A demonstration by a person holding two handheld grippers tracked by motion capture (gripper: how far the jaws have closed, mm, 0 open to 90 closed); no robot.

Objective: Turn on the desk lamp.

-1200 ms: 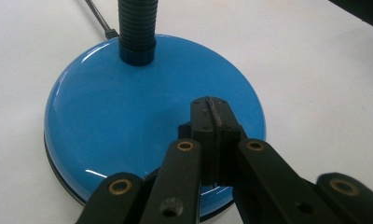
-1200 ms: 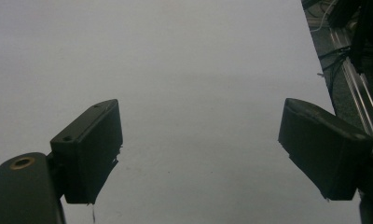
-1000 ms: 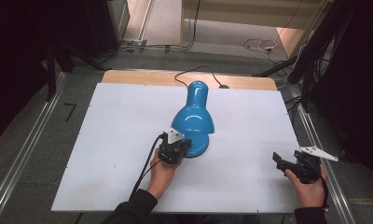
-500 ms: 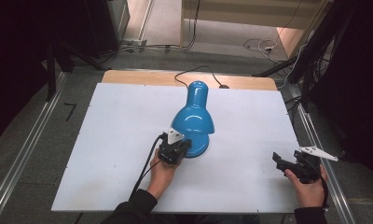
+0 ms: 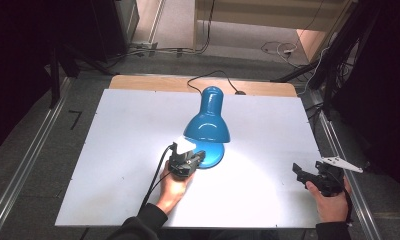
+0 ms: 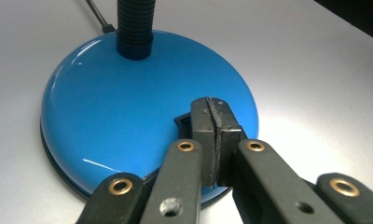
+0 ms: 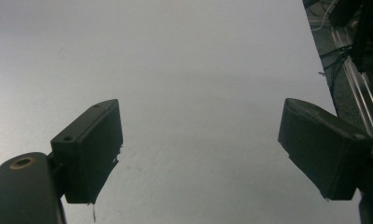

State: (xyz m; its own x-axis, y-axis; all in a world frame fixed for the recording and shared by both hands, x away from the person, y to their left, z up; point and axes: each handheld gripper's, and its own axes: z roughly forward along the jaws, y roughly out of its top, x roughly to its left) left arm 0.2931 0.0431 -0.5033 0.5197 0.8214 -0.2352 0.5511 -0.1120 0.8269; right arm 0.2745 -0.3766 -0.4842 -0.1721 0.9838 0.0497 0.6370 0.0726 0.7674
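Note:
A blue desk lamp (image 5: 206, 127) stands mid-table, its shade bent over its round base (image 6: 128, 102); the table beside the base looks brightly lit. My left gripper (image 5: 198, 157) is shut, nothing held between its jaws. Its closed tips (image 6: 213, 109) rest on the small black switch (image 6: 183, 121) at the near edge of the base. My right gripper (image 5: 298, 173) is held low over bare table near the front right corner. In the right gripper view its jaws (image 7: 198, 140) stand wide open with only the white tabletop between them.
The white table (image 5: 128, 125) has a wooden strip (image 5: 153, 82) along its back edge. The lamp's black cord (image 5: 213, 77) runs off the back. Metal rails (image 5: 25, 165) flank the table, and the right edge lies close to my right hand (image 5: 333, 205).

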